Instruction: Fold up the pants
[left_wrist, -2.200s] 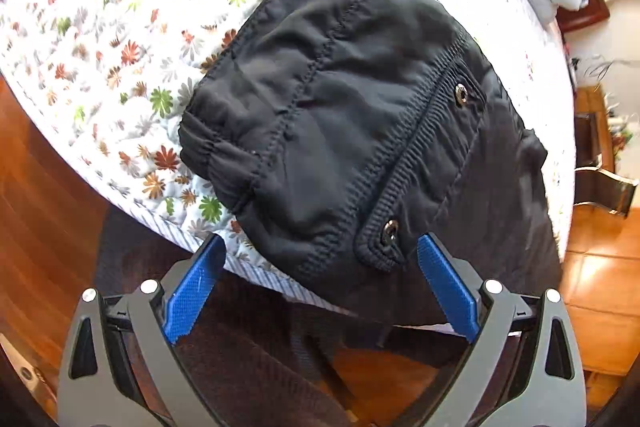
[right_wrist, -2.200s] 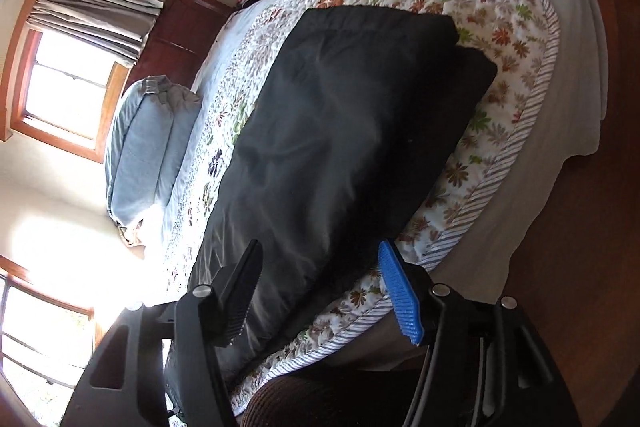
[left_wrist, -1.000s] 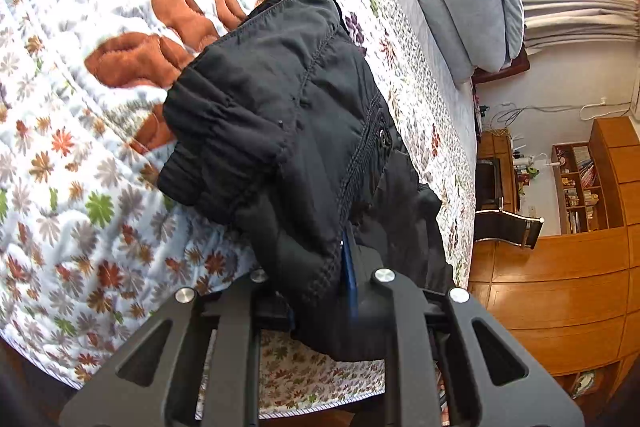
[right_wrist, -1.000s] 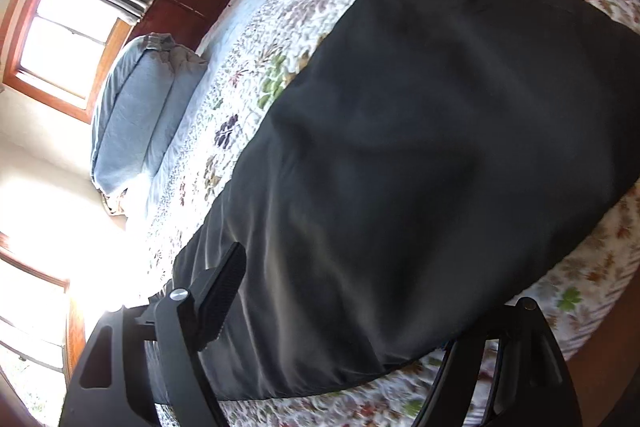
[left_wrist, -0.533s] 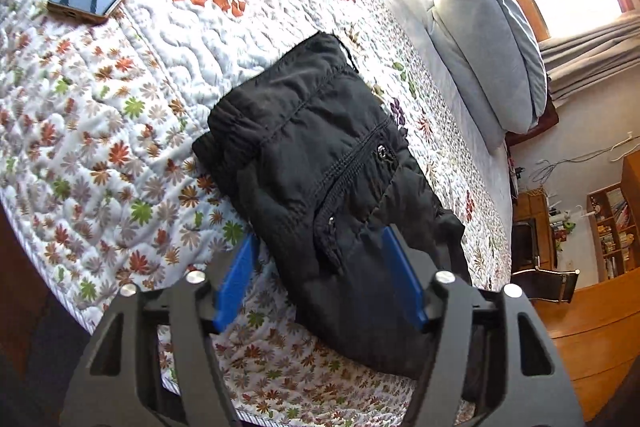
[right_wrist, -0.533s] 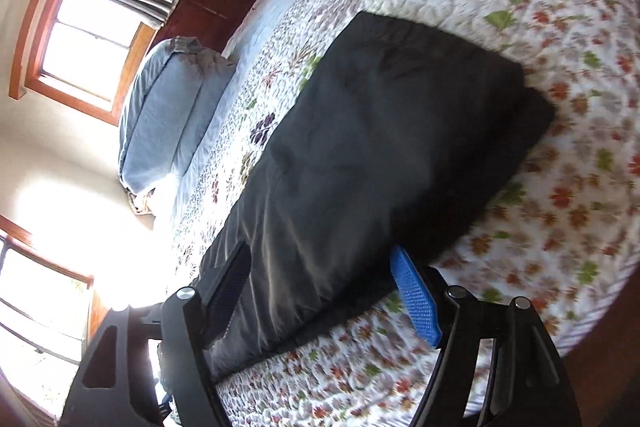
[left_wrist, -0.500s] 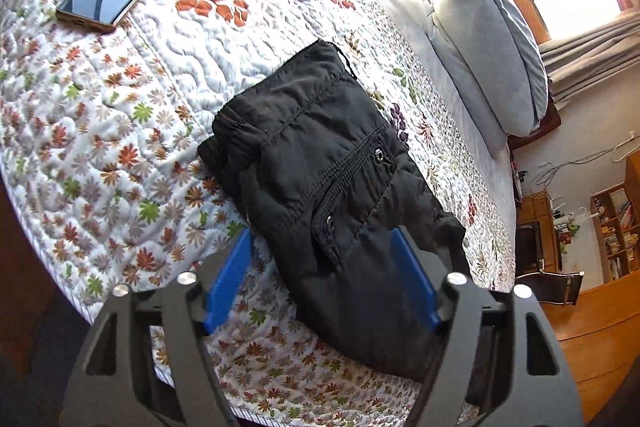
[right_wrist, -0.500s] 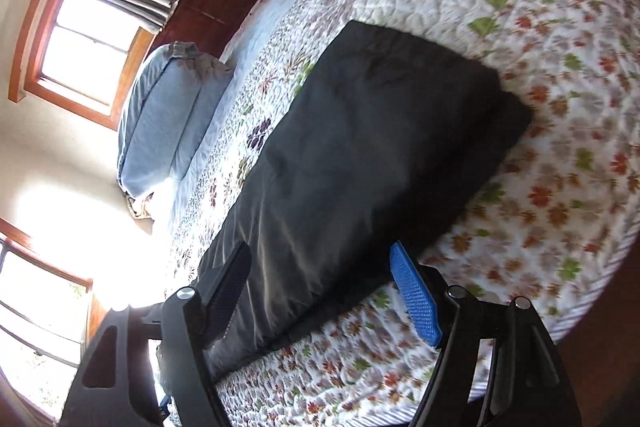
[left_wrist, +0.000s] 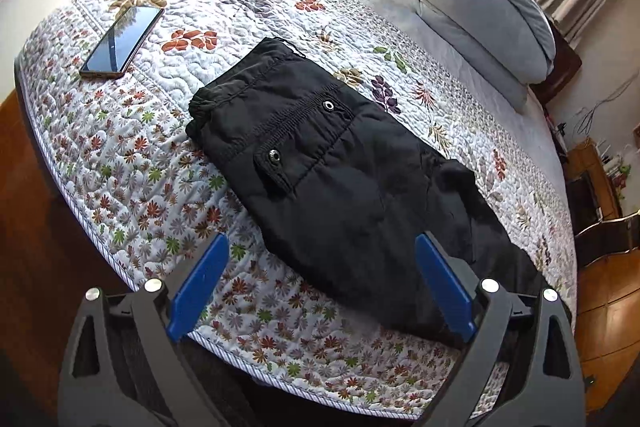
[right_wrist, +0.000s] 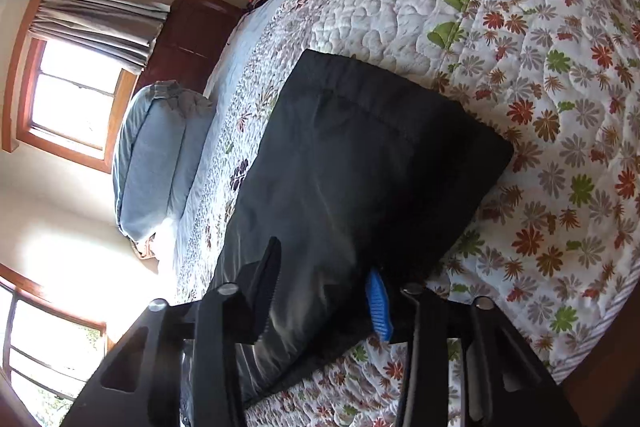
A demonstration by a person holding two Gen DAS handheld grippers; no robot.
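Observation:
Black pants (left_wrist: 332, 163) lie flat on the floral quilt (left_wrist: 132, 163), waistband with two metal snaps toward the left, legs running right. My left gripper (left_wrist: 320, 287) is open and empty, held back above the near edge of the pants. In the right wrist view the leg end of the pants (right_wrist: 360, 163) fills the middle. My right gripper (right_wrist: 324, 287) has its jaws partly closed around the near edge of the pants, the fabric between the fingers; whether it grips is unclear.
A dark phone (left_wrist: 122, 41) lies on the quilt at the far left. A grey-blue pillow (left_wrist: 480, 11) sits at the head of the bed. Wooden floor (left_wrist: 36, 227) lies beyond the bed's edge. A window (right_wrist: 76, 99) and curtains are behind the pillow.
My left gripper let go of the waistband, opened and pulled back. My right gripper moved in over the leg edge and its jaws narrowed around the fabric.

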